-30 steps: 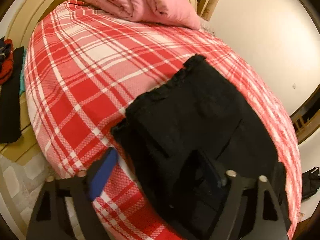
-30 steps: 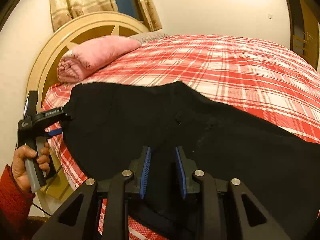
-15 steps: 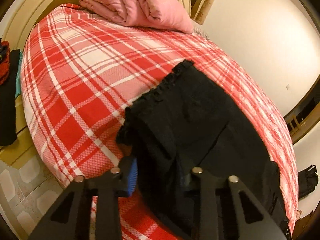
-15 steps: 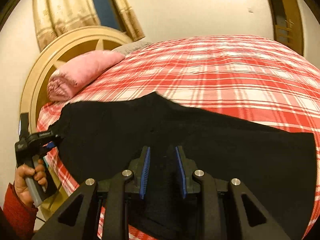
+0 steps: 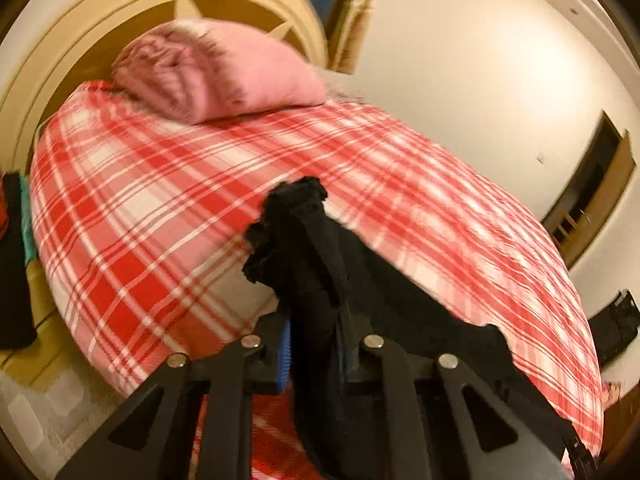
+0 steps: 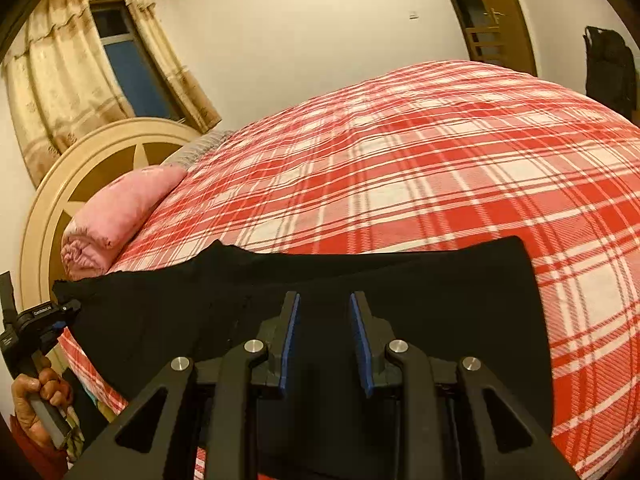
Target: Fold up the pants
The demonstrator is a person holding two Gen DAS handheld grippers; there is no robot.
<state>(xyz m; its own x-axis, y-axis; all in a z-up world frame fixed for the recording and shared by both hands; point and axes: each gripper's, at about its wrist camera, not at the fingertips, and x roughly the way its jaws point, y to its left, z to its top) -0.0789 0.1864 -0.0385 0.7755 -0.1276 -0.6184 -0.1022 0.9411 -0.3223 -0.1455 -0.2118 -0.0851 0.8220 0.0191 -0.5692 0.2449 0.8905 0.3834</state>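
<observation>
Black pants (image 6: 440,288) lie across the near edge of a red plaid bedspread (image 6: 440,160). My right gripper (image 6: 326,320) sits low over their middle, its blue pads pinching a thick fold of the cloth. The left gripper (image 5: 314,320) is closing, with the bunched waistband end of the pants (image 5: 296,232) pressed between its jaws and lifted off the bed. In the right wrist view that left gripper (image 6: 60,312) shows at the far left, held by a hand (image 6: 40,396), gripping the corner of the pants.
A rolled pink blanket (image 5: 216,76) rests against the round cream headboard (image 5: 100,20). Dark clothes (image 5: 12,260) lie beside the bed on the left. A curtained window (image 6: 60,80), a wooden door (image 6: 492,20) and a black bag (image 6: 608,68) line the walls.
The left jaws have closed on the waistband end and lifted it, bunching the cloth. The right gripper has slid along the bed edge with the pants, so the leg end now shows.
</observation>
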